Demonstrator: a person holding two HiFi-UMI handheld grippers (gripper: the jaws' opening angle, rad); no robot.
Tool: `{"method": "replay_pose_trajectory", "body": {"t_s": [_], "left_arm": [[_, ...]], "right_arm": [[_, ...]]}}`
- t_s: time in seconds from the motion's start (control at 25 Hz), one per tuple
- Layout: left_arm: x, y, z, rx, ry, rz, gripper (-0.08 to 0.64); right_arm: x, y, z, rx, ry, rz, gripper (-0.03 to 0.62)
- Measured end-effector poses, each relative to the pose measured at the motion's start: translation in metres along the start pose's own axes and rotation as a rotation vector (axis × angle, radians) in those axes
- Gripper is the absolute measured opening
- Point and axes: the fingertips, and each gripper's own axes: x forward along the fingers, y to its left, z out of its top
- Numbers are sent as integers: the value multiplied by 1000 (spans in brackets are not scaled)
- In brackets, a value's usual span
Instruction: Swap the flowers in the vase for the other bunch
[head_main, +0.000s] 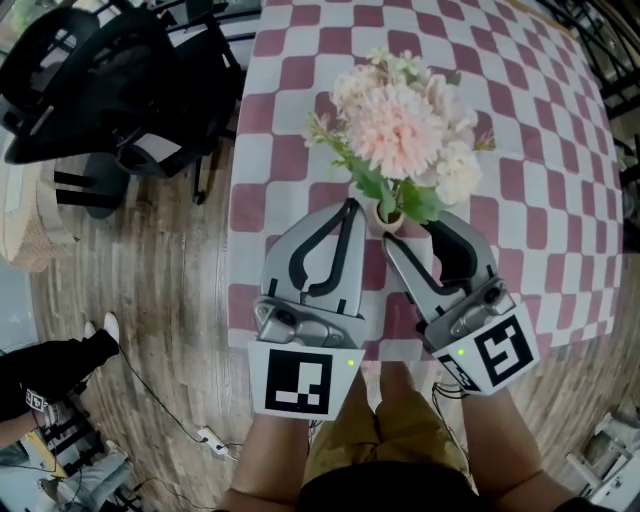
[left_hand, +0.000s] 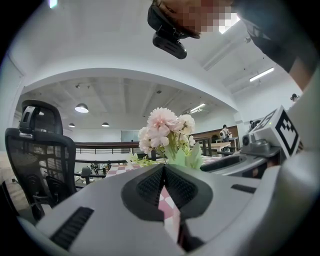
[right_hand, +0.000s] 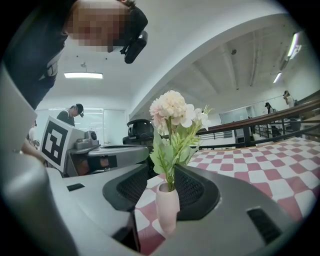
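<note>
A bunch of pale pink and white flowers (head_main: 400, 130) with green leaves stands in a small pink vase (head_main: 412, 240) near the front edge of the checked table. My right gripper (head_main: 418, 238) is open with its jaws on either side of the vase (right_hand: 167, 205). A sliver of cloth shows between the vase and the left jaw. The flowers (right_hand: 172, 112) rise above the jaws. My left gripper (head_main: 352, 205) is shut and empty, its tips just left of the vase. In the left gripper view the flowers (left_hand: 165, 130) stand just beyond the shut gripper (left_hand: 164, 167).
The pink-and-white checked cloth (head_main: 560, 180) covers the table. A black office chair (head_main: 90, 80) stands off the table's left side on the wooden floor. A cable and power strip (head_main: 212, 438) lie on the floor near my feet. A person's leg (head_main: 60, 365) shows at lower left.
</note>
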Motion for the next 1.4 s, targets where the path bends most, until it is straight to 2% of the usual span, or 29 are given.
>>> {"method": "replay_pose_trajectory", "body": {"t_s": [0.76,1.4], "left_arm": [[-25,-32,45,71,-36,-74,8],[-54,-25,95,110,-95,-63,8]], "right_arm": [[-40,16,39,-55,-33,-51,170],[-52,40,90,-89,-79,-49,170]]}}
